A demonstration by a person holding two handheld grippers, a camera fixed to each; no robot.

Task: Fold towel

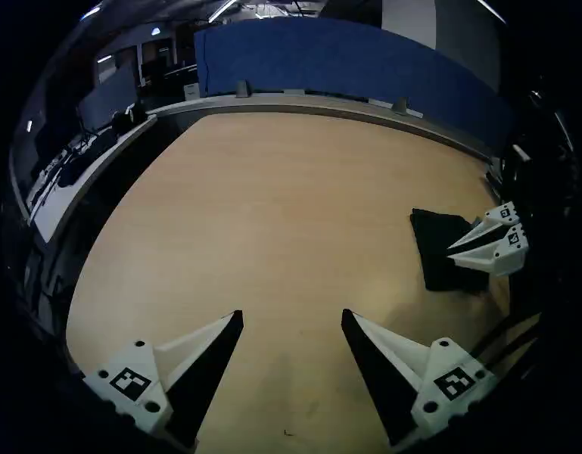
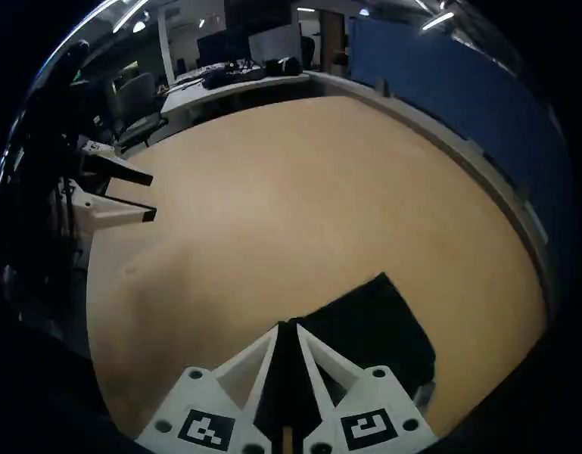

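The right gripper point(image 2: 289, 323) had its fingers drawn narrow, tips all but meeting at the near edge of the dark towel point(image 2: 370, 337). The towel lay flat and compact just ahead of them and off to one side. Whether any cloth sat between the fingers could not be told. The left gripper point(image 1: 291, 312) hovered with fingers spread wide over bare counter point(image 1: 275, 189), nothing between them, the towel well apart toward its right.

The hazards looked plain. A thin pinch at the hem would likely slip on a lift. With one pair of fingers at the cloth, a pull would probably drag the whole towel or skew the fold instead of turning it over. The towel also lay near the counter's edge, so a sideways tug could carry it off.

Nothing stood between the left fingers and the cloth. Beyond the tips, a blue partition point(image 1: 351, 60) lined the counter's far side, with a desk point(image 2: 215, 92) and a chair point(image 2: 139, 94) farther off.
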